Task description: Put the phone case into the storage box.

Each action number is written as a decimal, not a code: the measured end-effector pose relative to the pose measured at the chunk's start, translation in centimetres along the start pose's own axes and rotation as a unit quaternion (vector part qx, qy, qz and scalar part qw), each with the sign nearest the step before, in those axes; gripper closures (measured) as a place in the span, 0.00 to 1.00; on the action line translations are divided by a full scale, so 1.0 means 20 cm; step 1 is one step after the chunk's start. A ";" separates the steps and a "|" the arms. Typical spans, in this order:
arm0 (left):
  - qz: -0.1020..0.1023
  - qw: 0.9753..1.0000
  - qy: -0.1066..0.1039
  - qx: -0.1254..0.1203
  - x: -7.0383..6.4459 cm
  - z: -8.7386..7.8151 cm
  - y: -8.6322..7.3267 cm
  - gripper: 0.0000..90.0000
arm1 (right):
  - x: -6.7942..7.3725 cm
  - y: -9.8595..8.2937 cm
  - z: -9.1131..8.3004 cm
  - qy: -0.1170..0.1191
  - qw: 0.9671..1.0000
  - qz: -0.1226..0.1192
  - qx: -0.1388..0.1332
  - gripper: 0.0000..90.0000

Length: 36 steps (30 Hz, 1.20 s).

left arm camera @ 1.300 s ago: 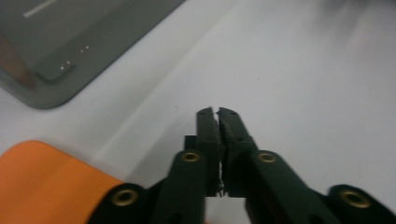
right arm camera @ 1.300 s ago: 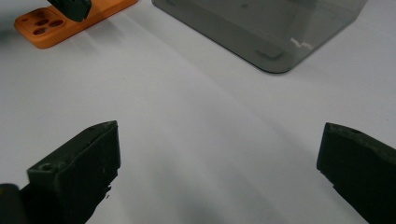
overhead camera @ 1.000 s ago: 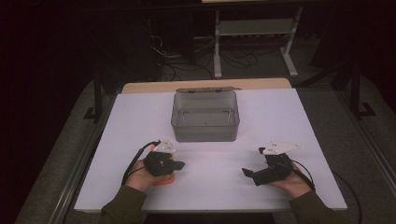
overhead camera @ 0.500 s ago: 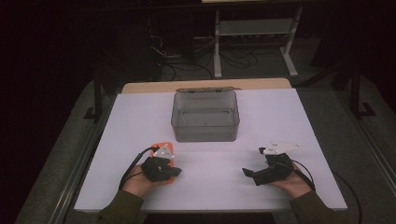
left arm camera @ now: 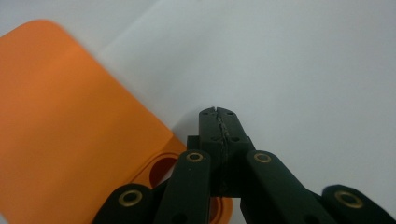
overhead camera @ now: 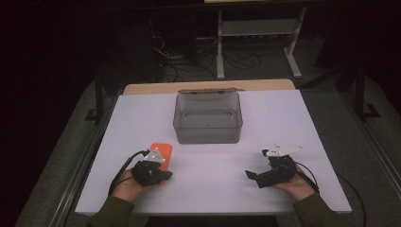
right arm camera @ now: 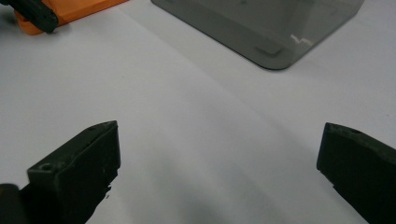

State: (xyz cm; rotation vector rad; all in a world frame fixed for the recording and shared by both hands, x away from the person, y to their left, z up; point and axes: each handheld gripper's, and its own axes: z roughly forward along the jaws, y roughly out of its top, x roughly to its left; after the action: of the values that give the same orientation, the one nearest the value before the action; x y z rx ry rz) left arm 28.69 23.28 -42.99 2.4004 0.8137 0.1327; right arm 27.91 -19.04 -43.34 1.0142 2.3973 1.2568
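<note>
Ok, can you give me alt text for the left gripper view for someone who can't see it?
The left tool, its two black jaws pressed shut, points across a white table. A flat orange piece with rounded corners lies at its left, running under the tool.

White table surface (overhead camera: 283, 118) at centre, lit from above, with a bare wooden strip (overhead camera: 156, 88) along its far edge. Grey floor (overhead camera: 71, 156) borders the table on both sides and beyond it. Behind the table, a light metal shelf rack (overhead camera: 257, 28) stands on the floor, with loose black cables (overhead camera: 177, 61) lying to the rack's left. A dark post on a foot (overhead camera: 361, 90) stands to the table's right. The room beyond the rack lies in darkness.
</note>
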 end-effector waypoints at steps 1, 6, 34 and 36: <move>-0.003 1.000 0.003 0.000 0.01 -0.01 -0.01 0.99 | 0.00 0.00 0.00 0.000 1.000 -0.001 0.000 0.00; -0.018 1.000 0.020 0.002 0.07 -0.06 -0.07 0.99 | 0.00 0.00 0.00 -0.001 1.000 0.000 0.001 0.00; 0.017 0.992 -0.010 -0.126 0.06 -0.09 0.10 0.62 | 0.00 0.00 0.01 0.000 1.000 -0.001 0.004 0.00; 0.016 0.991 -0.013 -0.134 0.06 -0.09 0.10 0.58 | 0.00 0.00 0.00 0.000 1.000 -0.001 0.004 0.00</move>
State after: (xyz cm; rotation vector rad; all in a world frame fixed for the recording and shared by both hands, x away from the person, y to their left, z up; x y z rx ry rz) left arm 30.26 23.53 -40.55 2.1582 0.6988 0.2096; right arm 27.93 -18.99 -43.43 1.0124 2.4064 1.2469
